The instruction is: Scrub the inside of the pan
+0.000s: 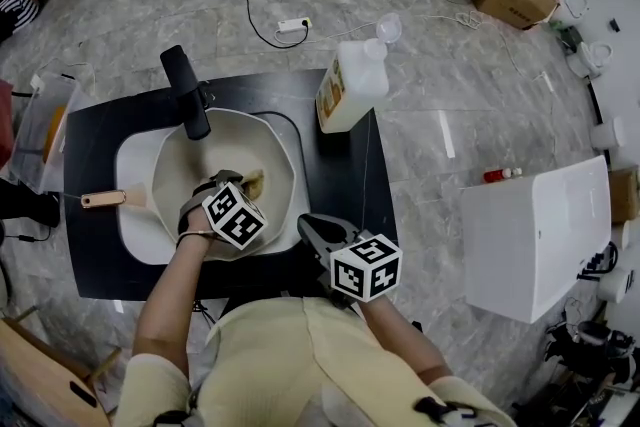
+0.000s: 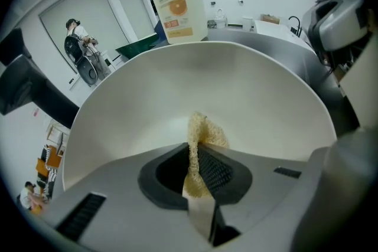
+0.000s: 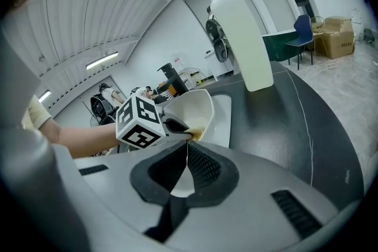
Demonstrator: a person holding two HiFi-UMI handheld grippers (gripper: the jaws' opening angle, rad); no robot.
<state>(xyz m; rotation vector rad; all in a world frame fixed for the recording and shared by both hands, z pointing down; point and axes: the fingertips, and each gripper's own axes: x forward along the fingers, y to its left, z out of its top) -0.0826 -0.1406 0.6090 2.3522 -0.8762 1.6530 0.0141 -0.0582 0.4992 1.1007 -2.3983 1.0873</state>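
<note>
Pan [image 1: 235,140] — white, in the sink [image 1: 135,225]. Our left gripper [image 1: 247,183] sits inside it, fingers pinching a scrub pad [image 2: 204,130] against the wall ahead; right gripper [image 1: 310,227] (fingers together, empty) hangs outside, nearer us.

My left gripper [image 1: 240,185] is down inside the pan [image 1: 172,165], jaws pinched on the sponge [image 2: 208,131]. Right gripper [image 1: 318,233] hovers just off the pan's near-right rim, jaws together, nothing in them.
</note>
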